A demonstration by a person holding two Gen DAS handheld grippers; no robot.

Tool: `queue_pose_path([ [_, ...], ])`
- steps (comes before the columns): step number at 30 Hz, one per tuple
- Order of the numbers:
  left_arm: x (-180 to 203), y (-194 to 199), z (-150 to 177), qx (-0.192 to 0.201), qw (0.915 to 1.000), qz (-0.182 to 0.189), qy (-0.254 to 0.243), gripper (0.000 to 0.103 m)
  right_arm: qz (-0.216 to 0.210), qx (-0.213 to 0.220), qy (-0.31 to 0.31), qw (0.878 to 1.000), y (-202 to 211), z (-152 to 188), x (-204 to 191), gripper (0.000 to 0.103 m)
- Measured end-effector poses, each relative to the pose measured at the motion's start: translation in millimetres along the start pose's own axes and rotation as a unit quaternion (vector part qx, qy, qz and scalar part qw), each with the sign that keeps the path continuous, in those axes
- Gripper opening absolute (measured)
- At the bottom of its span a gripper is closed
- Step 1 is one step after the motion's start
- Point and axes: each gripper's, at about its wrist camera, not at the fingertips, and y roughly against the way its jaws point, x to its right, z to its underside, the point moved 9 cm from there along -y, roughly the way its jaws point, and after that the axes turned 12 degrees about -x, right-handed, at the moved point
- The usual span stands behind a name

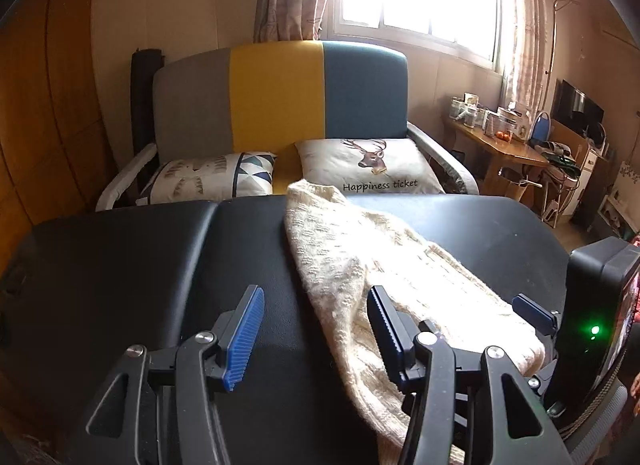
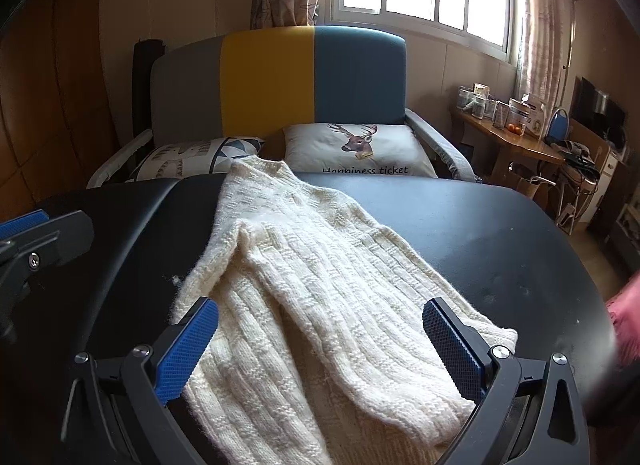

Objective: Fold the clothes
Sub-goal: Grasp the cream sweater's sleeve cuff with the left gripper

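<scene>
A cream knitted sweater [image 1: 340, 249] lies folded into a long strip on a black padded table [image 1: 140, 257], running from the near edge toward the far edge. My left gripper [image 1: 316, 309] stands open at the sweater's left edge, its right finger over the knit. In the right wrist view the sweater [image 2: 312, 265] fills the middle, with a sleeve folded over the body. My right gripper [image 2: 320, 321] is open, its blue pads [image 2: 184, 349] on either side of the sweater's near end, holding nothing. The left gripper's finger [image 2: 24, 225] shows at the left edge.
Behind the table stands a grey, yellow and blue sofa [image 1: 280, 93] with two cushions [image 1: 368, 165]. A wooden desk [image 1: 500, 145] with jars and clutter is at the right under the window. Part of the right gripper's body [image 1: 600, 317] sits close at the right. Something pink [image 2: 624, 317] is at the right edge.
</scene>
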Motion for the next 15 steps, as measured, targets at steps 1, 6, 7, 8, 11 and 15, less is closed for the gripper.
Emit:
queue_pose_path([
  [1,1,-1,1,0.0,1.0,-0.002,-0.001,0.055,-0.001,-0.001,-0.001,1.0,0,1,-1,0.103],
  [6,6,-6,9,-0.003,0.9999,-0.013,-0.007,0.056,-0.017,-0.01,-0.015,1.0,2,2,3,0.103],
  [7,6,-7,10,-0.004,0.9999,-0.014,-0.008,0.056,-0.014,-0.009,-0.013,1.0,3,4,4,0.103],
  [8,0,-9,10,-0.007,0.9999,-0.009,-0.002,0.056,-0.012,-0.01,-0.011,1.0,0,5,5,0.103],
  [11,-2,-13,14,-0.018,0.9998,-0.001,0.004,0.056,-0.002,-0.011,-0.005,1.0,-3,9,5,0.103],
  [15,-5,-19,16,-0.033,0.9994,0.008,0.008,0.057,-0.002,-0.018,-0.005,1.0,-8,14,6,0.103],
])
